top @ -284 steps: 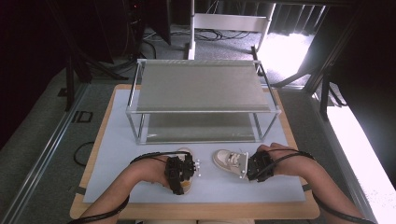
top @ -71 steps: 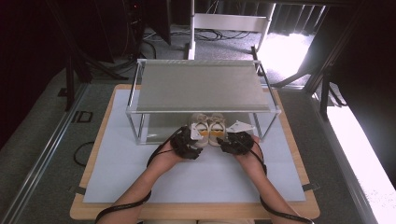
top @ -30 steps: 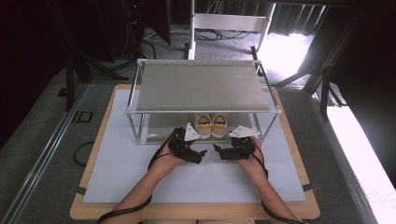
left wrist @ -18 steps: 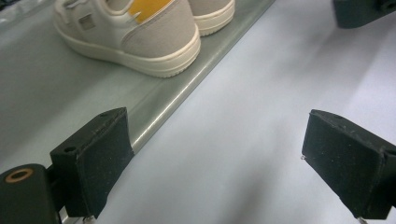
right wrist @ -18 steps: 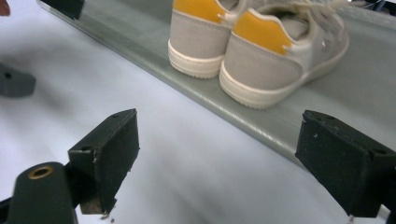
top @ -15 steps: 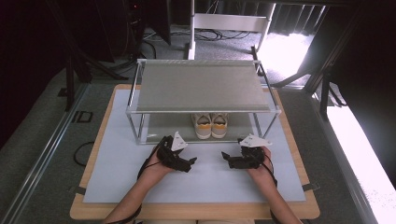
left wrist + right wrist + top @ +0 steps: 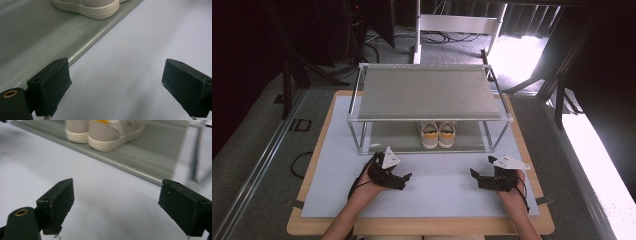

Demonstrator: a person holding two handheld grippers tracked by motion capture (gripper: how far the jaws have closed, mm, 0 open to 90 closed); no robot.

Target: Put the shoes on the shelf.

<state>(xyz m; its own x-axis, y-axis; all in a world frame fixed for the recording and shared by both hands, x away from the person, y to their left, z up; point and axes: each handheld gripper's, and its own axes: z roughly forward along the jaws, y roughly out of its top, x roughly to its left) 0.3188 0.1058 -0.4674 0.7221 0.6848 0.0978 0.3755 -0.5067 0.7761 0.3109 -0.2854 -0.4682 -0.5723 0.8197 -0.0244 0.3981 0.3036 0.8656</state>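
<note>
A pair of cream low-top sneakers with yellow heel tabs (image 7: 437, 135) stands side by side, heels outward, on the lower shelf of a two-tier grey metal-framed shoe rack (image 7: 429, 92) at the far half of the pale blue mat (image 7: 437, 190). The left gripper (image 7: 398, 179) hovers over the mat near the rack's front left corner, its black jaws spread wide and empty. The right gripper (image 7: 477, 178), well apart from it near the front right corner, is likewise spread and empty.
</note>
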